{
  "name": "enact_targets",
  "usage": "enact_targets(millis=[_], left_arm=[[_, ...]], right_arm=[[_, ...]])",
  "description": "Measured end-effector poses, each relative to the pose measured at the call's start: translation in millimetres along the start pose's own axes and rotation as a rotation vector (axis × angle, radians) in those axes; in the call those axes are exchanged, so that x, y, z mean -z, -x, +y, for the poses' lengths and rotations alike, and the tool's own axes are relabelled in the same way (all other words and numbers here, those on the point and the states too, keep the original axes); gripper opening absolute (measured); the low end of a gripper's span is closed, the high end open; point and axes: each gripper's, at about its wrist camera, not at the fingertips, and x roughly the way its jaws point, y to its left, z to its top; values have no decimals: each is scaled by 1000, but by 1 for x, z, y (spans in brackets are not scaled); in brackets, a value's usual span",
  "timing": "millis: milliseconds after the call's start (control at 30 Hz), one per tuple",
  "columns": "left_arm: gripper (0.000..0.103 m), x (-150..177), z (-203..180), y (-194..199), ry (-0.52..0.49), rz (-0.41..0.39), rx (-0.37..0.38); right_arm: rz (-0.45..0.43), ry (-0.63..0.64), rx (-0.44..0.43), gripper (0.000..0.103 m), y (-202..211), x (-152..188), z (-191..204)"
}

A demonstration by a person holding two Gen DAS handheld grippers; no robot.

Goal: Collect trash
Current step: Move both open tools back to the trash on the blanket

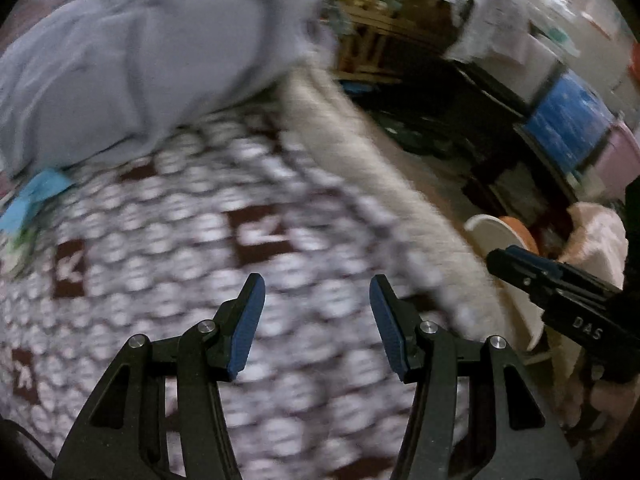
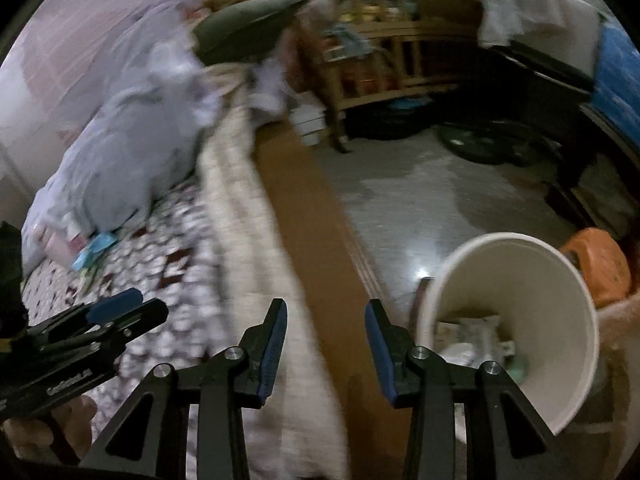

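My left gripper (image 1: 317,284) hovers open over the brown-and-white patterned bedspread (image 1: 192,248), with nothing between its blue pads. Blue paper scraps (image 1: 36,196) lie at the bedspread's left edge, under a grey bedding bundle (image 1: 140,60). My right gripper (image 2: 326,306) is open and empty above the bed's cream edge and brown side rail (image 2: 320,240). Just to its right a white bin (image 2: 500,238) tilts toward me, with crumpled paper trash (image 2: 472,332) inside. The same blue paper scraps (image 2: 96,248) show on the bed to the far left. The whole scene is blurred.
The left gripper (image 2: 148,304) shows in the right wrist view, the right gripper (image 1: 516,258) in the left wrist view. An orange stool (image 2: 596,264) stands behind the bin. Across the grey floor (image 2: 400,184) are a wooden shelf (image 2: 392,60) and dark clutter. A green pillow (image 2: 248,28) lies on the bed.
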Motion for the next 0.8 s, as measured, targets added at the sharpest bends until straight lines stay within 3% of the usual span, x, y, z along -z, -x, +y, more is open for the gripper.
enact_targets(millis=[233,400,633,800], left_arm=[[53,14,99,32,137,-32,-109],[53,4,177,51,239,-49,-205],[58,-27,266,61,363,-87,-281],[58,-54,321,37,429,-62,-323]], right_arm=[[55,110,-105,41,-36,-9,85],[96,220,-150,42,-61,-10,148],[120,271,-184,46,-81,-13,192],[125,274,-182,48,-91,-20,199]])
